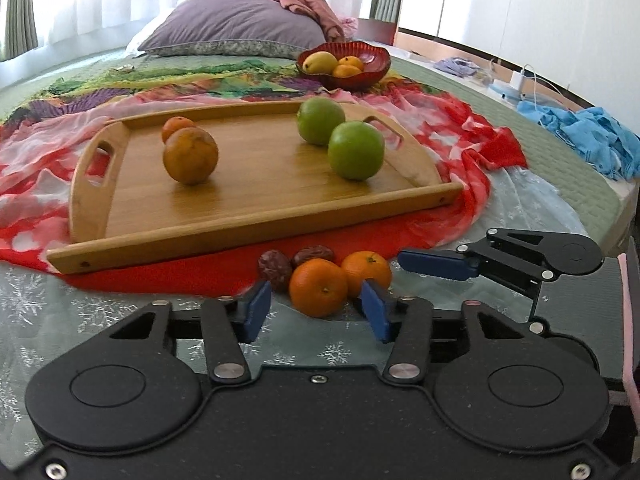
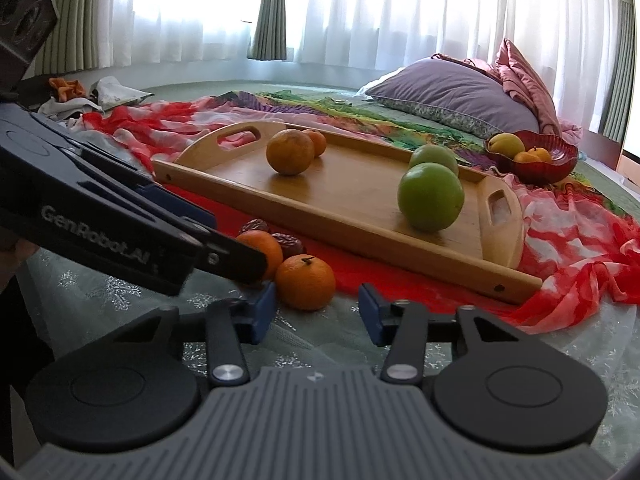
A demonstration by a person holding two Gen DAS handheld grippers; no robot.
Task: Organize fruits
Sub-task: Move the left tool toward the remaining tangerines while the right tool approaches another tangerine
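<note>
Two mandarins and two dark red dates (image 1: 296,262) lie on the cloth in front of a wooden tray (image 1: 256,216). The nearer mandarin (image 1: 318,288) sits between the blue pads of my left gripper (image 1: 316,314), with a gap on each side; the jaws are open. The other mandarin (image 2: 306,282) sits just ahead of my right gripper (image 2: 316,314), between its open pads and not pressed. On the tray stand two oranges (image 1: 191,155) and two green fruits (image 1: 355,151). A red bowl (image 1: 374,62) behind holds a yellow fruit and small mandarins.
The tray rests on a red and white scarf (image 1: 472,140) spread over a bed. A purple pillow (image 1: 236,24) and pink bedding lie at the back. Blue clothes (image 1: 588,136) and cables sit at the right edge. Curtains (image 2: 360,8) hang beyond.
</note>
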